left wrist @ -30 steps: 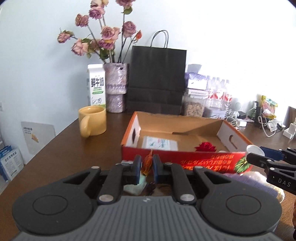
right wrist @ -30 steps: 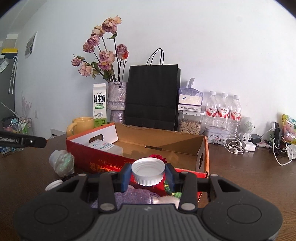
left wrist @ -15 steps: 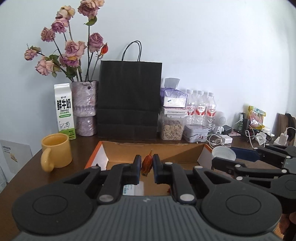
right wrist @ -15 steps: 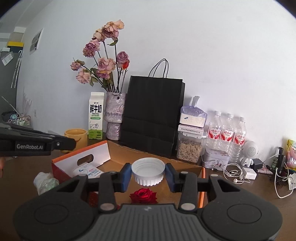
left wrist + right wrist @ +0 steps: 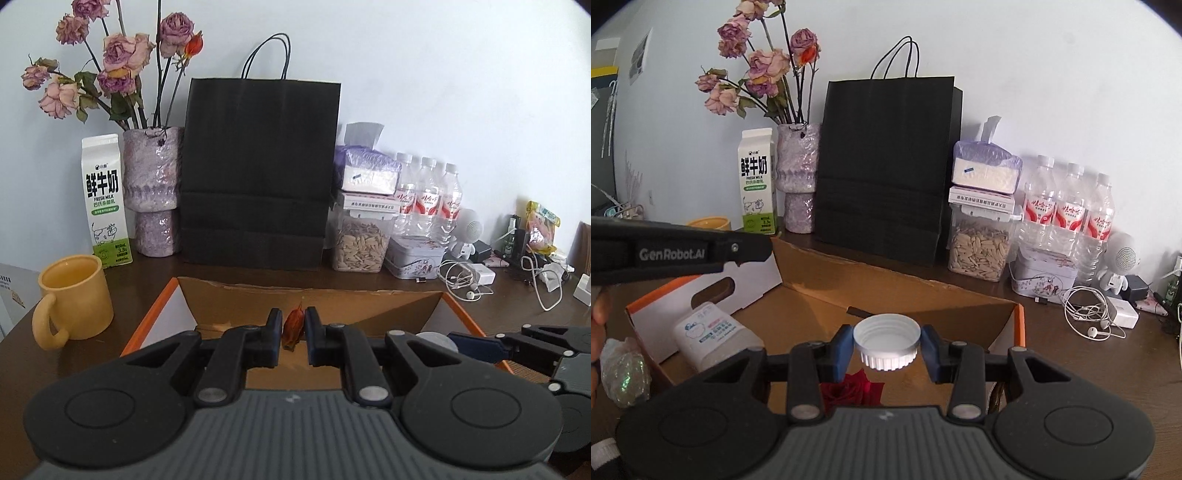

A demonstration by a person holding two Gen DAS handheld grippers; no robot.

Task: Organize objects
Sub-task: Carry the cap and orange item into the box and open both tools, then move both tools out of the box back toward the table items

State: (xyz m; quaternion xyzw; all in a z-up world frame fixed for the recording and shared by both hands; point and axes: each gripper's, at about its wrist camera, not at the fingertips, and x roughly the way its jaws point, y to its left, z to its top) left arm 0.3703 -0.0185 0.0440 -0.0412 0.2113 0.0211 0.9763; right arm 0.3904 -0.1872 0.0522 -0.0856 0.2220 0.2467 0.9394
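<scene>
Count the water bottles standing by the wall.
3. The left water bottle, middle water bottle and right water bottle stand in a row, right of the seed jar; none seems hidden.

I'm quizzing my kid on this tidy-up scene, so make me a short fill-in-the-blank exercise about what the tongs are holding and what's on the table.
1. The right tongs grip a white plastic ____.
2. The left tongs are shut on a small dried ____ bud.
3. Both tongs hover over the open ____ box.
4. The milk carton stands behind a ____ mug.

Missing words: cap; rose; cardboard; yellow
</scene>
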